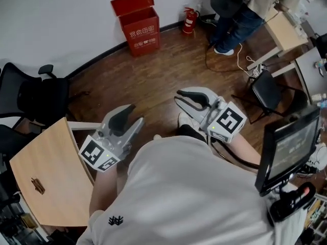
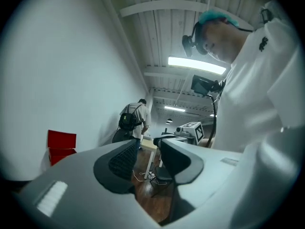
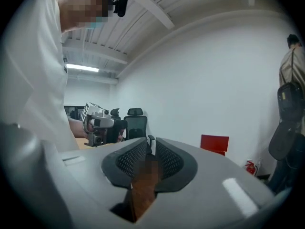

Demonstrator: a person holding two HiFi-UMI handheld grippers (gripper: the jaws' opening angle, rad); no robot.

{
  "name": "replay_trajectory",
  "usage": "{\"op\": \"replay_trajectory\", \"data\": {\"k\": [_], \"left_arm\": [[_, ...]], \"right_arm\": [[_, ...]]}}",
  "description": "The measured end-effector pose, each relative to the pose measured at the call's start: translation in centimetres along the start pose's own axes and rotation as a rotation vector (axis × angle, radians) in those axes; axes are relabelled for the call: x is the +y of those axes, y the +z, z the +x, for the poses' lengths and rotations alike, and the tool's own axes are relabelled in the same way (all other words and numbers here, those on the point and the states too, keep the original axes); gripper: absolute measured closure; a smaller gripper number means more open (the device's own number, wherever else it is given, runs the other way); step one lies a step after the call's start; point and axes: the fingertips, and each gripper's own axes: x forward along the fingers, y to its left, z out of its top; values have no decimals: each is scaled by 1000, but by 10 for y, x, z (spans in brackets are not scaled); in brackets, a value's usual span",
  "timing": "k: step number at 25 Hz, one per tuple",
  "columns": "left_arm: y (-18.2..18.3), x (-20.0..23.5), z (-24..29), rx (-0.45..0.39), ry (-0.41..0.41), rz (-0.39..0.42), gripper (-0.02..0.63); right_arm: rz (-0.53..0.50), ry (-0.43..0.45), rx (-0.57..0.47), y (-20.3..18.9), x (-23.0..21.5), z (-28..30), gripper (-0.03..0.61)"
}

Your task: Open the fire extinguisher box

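At the near left stands a wooden table [image 1: 46,177], with a black office chair [image 1: 36,96] behind it, and just right of the table the left gripper [image 1: 137,114] is held in front of the person's body. Its jaws are apart, with only floor and room visible between them. Far across the wooden floor, against the wall, sits the fire extinguisher box [image 1: 141,28]. It is red, and its lid [image 1: 134,3] appears already raised and tipped back toward the wall. From this distance and angle I cannot tell what is inside. The right gripper [image 1: 179,97] is level with the left one and well apart from the box. Its jaws leave only a narrow slit and hold nothing. Further right, a fire extinguisher [image 1: 190,20] stands on the floor near the box but outside it, and another person [image 1: 240,19] stands at the far right. Judging by the raised lid, the opening looks done. If anything remains, the next move calls for walking both grippers across to the box, since neither is within reach of it.
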Motion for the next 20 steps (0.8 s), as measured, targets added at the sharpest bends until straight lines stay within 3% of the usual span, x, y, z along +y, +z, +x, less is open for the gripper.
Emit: {"op": "replay_trajectory", "data": {"k": [8,20], "left_arm": [[-10,-20,-26,-5,-42,-20,463],[-17,-39,-13,30,-40,-15,463]], "right_arm": [[-28,-33,16,1,40,-9,517],[-54,-33,61,0,52,-35,520]]}}
